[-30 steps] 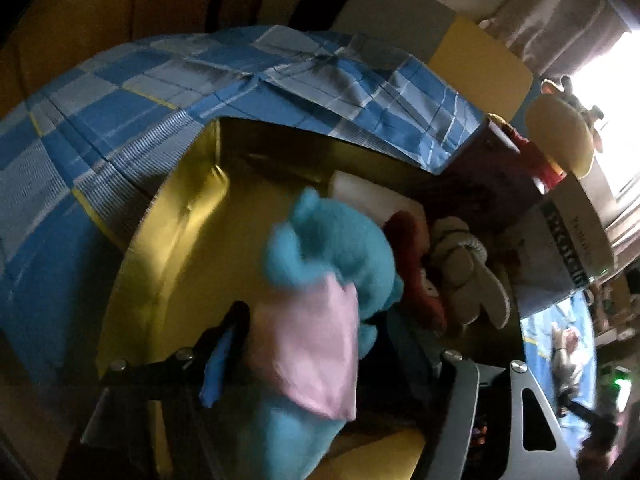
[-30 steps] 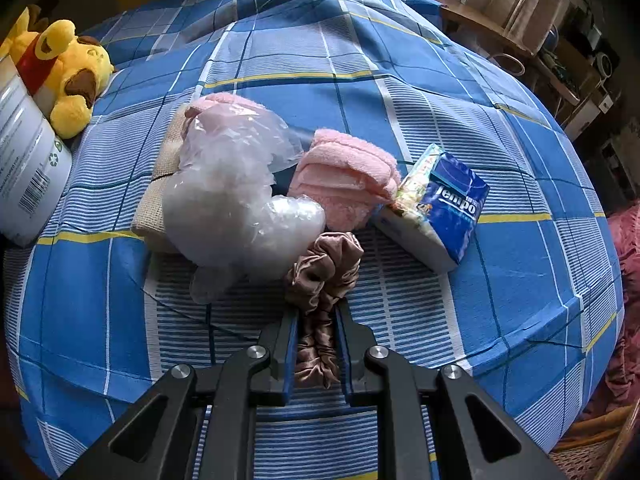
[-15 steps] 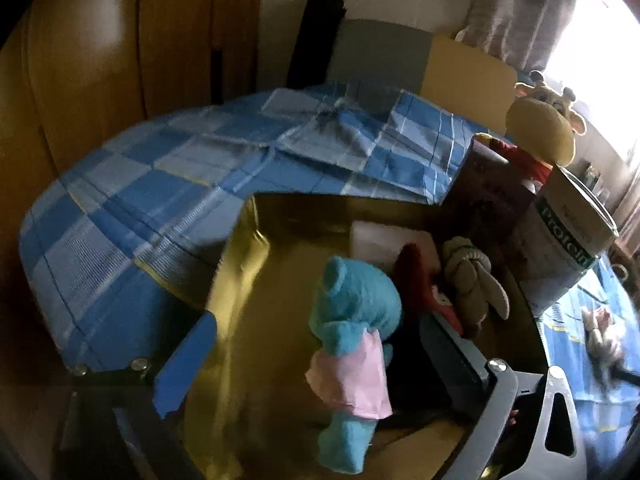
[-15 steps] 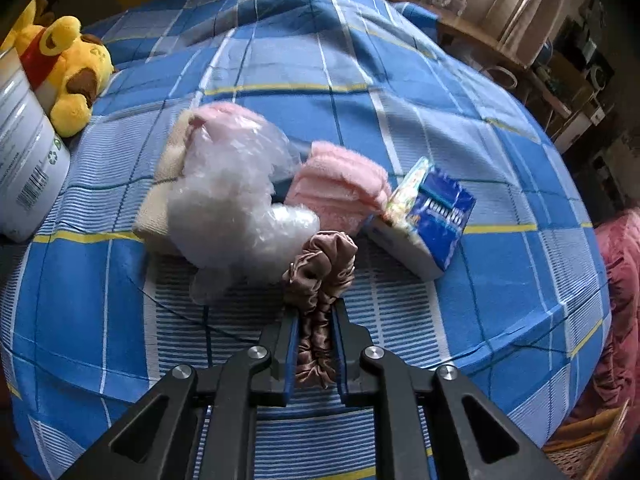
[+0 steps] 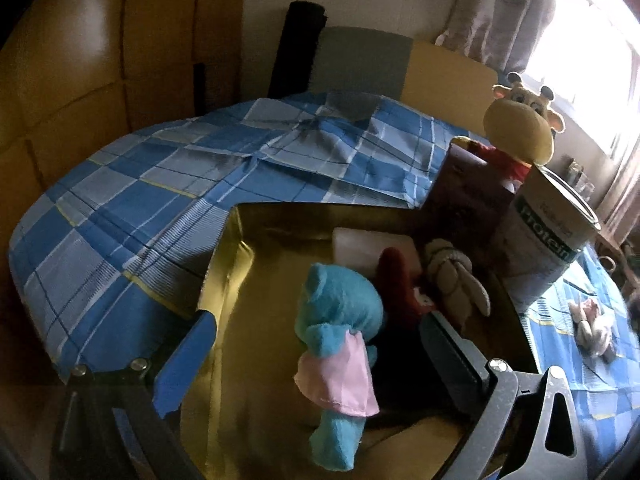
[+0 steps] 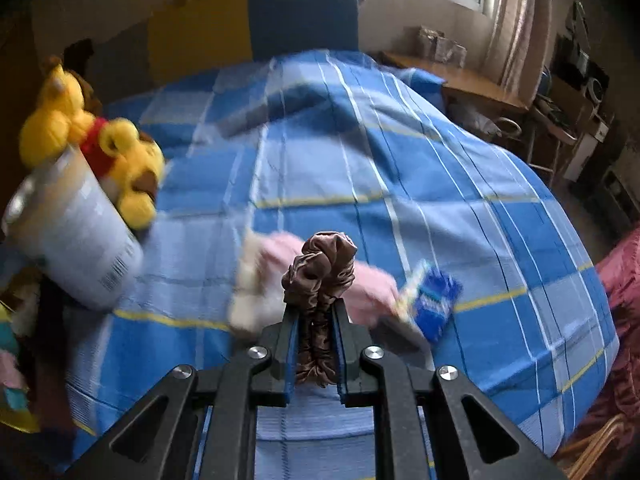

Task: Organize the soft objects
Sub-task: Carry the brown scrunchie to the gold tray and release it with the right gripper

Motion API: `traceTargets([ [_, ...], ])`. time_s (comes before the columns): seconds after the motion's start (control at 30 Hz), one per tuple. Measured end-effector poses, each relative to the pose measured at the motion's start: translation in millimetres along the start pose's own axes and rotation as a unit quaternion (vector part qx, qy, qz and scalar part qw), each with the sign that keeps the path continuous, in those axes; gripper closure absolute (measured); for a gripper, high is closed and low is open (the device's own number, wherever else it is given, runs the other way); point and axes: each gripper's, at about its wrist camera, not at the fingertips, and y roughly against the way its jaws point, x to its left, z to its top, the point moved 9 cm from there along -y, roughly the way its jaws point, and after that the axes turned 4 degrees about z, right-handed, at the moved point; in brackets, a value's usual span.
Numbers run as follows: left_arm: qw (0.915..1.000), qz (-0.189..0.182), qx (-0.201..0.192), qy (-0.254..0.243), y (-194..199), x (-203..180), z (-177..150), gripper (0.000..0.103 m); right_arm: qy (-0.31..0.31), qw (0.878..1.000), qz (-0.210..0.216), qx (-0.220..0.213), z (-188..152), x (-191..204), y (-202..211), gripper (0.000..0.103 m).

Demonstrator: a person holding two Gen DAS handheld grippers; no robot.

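My left gripper [image 5: 316,364] has let go and now gapes wide over the blue toy [image 5: 340,344] lying in the gold box [image 5: 240,320], while my right gripper [image 6: 316,312] has lifted the brown scrunchie [image 6: 320,272], so it goes toward the box at nine o'clock next.

Glossy satin scrunchie [image 6: 320,276], fuzzy fleece blue plush [image 5: 340,312], shiny gold-lined box [image 5: 256,320], woven checked bedsheet [image 6: 420,184].

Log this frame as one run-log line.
left claw: open, over gold box | blue plush toy: in box | right claw: shut on brown scrunchie, above bed
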Motion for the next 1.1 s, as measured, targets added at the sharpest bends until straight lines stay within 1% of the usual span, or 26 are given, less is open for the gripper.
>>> traceTargets([
  [0.13, 0.9999, -0.014, -0.009, -0.002, 5, -1, 2, 0.0, 0.002, 1.0, 0.021, 0.001, 43, 26, -5, 0.089],
  [0.2, 0.9998, -0.017, -0.013, -0.001, 8, 1, 4, 0.0, 0.007, 1.0, 0.014, 0.004, 71, 39, -13, 0.089],
  [0.3, 0.9996, -0.026, -0.015, -0.001, 12, 4, 4, 0.0, 0.019, 1.0, -0.002, -0.003, 122, 65, -23, 0.089],
  [0.33, 0.9994, -0.029, -0.017, 0.0, 14, 5, 5, 0.0, 0.023, 1.0, -0.006, -0.008, 143, 78, -24, 0.089],
  [0.4, 0.9991, -0.038, -0.02, 0.002, 17, 8, 5, 0.0, 0.032, 0.999, -0.01, -0.022, 171, 101, -25, 0.089],
  [0.5, 0.999, -0.038, -0.023, 0.005, 19, 15, 6, 0.0, 0.053, 0.997, -0.002, -0.059, 225, 161, -12, 0.089],
  [0.57, 0.999, -0.036, -0.027, 0.006, 21, 19, 8, 0.0, 0.067, 0.994, 0.011, -0.084, 250, 201, -2, 0.089],
  [0.67, 0.9991, -0.026, -0.03, 0.011, 21, 29, 9, 0.0, 0.107, 0.986, 0.051, -0.118, 275, 272, 16, 0.089],
  [0.7, 0.9991, -0.022, -0.032, 0.016, 22, 32, 10, 0.0, 0.129, 0.981, 0.076, -0.127, 277, 301, 23, 0.089],
  [0.73, 0.9991, -0.018, -0.033, 0.022, 22, 36, 11, 0.0, 0.147, 0.976, 0.096, -0.13, 274, 322, 28, 0.089],
  [0.77, 0.999, -0.015, -0.034, 0.026, 21, 40, 11, 0.0, 0.178, 0.967, 0.124, -0.131, 263, 351, 35, 0.089],
  [0.83, 0.9987, -0.007, -0.036, 0.037, 22, 48, 13, 0.0, 0.229, 0.951, 0.168, -0.12, 235, 391, 41, 0.089],
  [0.9, 0.9983, -0.001, -0.037, 0.044, 22, 54, 13, 0.0, 0.278, 0.934, 0.204, -0.093, 191, 422, 43, 0.089],
  [0.97, 0.9982, 0.003, -0.035, 0.048, 22, 57, 12, 0.0, 0.329, 0.914, 0.229, -0.056, 134, 442, 40, 0.089],
  [1.03, 0.9981, 0.007, -0.034, 0.05, 23, 59, 10, 0.0, 0.365, 0.898, 0.246, -0.015, 76, 449, 35, 0.089],
  [1.1, 0.9982, 0.008, -0.031, 0.05, 23, 58, 7, 0.0, 0.382, 0.884, 0.269, 0.029, 23, 446, 28, 0.089],
])
